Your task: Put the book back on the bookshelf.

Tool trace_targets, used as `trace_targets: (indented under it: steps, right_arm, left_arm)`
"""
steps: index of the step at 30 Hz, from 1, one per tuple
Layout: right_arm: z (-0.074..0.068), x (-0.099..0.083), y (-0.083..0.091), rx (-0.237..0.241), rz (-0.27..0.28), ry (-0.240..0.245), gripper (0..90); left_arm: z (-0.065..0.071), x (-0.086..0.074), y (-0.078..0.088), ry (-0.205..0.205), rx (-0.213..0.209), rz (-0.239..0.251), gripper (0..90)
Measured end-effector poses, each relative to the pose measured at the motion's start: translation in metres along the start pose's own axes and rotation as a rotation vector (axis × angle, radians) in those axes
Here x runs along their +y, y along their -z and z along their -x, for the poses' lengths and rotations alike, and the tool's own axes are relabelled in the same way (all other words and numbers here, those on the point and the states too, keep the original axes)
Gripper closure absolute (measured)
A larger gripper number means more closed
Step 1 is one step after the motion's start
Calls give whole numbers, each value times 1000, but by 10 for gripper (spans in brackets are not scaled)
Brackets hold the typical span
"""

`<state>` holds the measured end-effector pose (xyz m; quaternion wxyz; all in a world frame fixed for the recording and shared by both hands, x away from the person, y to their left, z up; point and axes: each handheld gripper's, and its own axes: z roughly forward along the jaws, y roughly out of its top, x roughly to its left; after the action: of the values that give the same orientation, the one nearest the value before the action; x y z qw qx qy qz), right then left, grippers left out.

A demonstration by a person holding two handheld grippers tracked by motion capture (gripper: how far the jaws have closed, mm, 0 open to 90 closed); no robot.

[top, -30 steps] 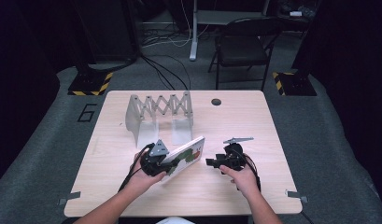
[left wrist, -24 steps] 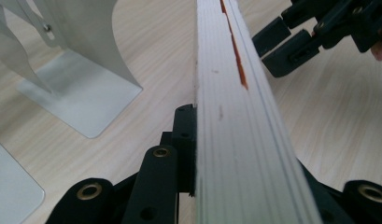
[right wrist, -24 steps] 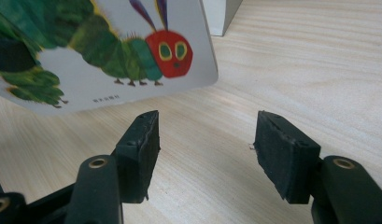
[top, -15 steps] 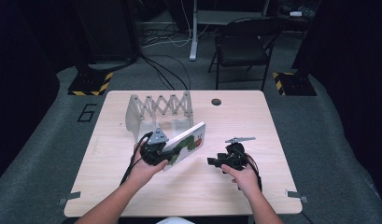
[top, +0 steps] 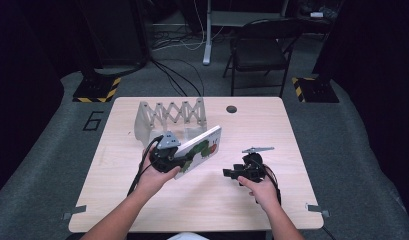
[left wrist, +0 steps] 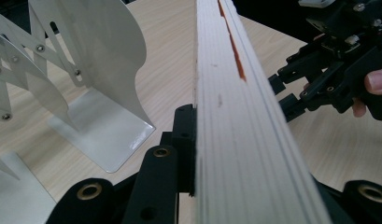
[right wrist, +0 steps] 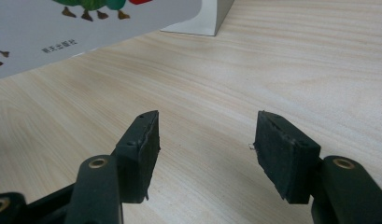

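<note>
A pale wooden table (top: 202, 200) with fine straight grain stands on grey carpet in a dim room. Near its far left corner sits an expandable metal book rack (top: 168, 116): thin white curved plates joined by riveted scissor bars, with glossy flat feet resting on the wood.

The left gripper (top: 178, 159), black and bolted at its joints, pinches a picture book (top: 199, 150) by its lower edge. The book is thick and stiff, its white cover showing a green caterpillar with a red head. It is held tilted just in front of the rack, its far corner close to the rack's right end. In the left gripper view the stacked page edges (left wrist: 240, 116) run up the frame as pale parallel ridges, with one black pad pressed flat against the cover and the rack's plates (left wrist: 100, 60) close beside it.

The right gripper (top: 233, 174) rests well to the right of the rack, near the table's front. Its jaws are spread with nothing between them; the right gripper view shows blocky black rubber pads (right wrist: 142, 149) with worn edges above bare wood.

Beyond the rack, on the floor, stand a folding chair (top: 259, 47), loose cables (top: 177, 80) and two yellow-and-black striped bases (top: 97, 90).
</note>
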<state>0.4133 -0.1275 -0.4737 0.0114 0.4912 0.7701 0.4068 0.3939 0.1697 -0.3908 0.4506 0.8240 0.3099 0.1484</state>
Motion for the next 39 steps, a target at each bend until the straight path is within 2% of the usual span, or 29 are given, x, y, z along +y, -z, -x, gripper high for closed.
trace_targets:
  steps: [14, 15, 17, 26, 32, 34, 35, 36, 39]
  right_arm:
    - [2, -3, -2, -23, -13, 14, 406]
    - [3, -3, -3, -22, -6, 27, 407]
    - [2, -3, -3, -21, -17, 14, 407]
    - [2, -3, -4, -23, -19, 15, 409]
    - [3, -2, -6, -25, -17, 21, 409]
    - [4, -2, -7, -26, -8, 37, 409]
    - [3, -1, -6, -27, -19, 21, 409]
    - [3, -1, -7, -26, -18, 21, 409]
    - [3, -1, -7, -24, -21, 20, 409]
  left_arm:
    - [1, -5, 9, 1, -16, -12, 758]
    - [1, -6, 10, 6, -9, -6, 758]
    - [-1, -6, 12, 8, -10, -5, 758]
    - [-12, -7, 28, 40, 10, 16, 758]
    - [-19, -7, 38, 59, 42, 42, 758]
    - [-22, -7, 41, 55, 46, 43, 758]
    - [-23, -8, 42, 54, 48, 44, 758]
    - [-23, -9, 42, 63, 50, 42, 758]
    - [-26, -10, 43, 59, 57, 40, 758]
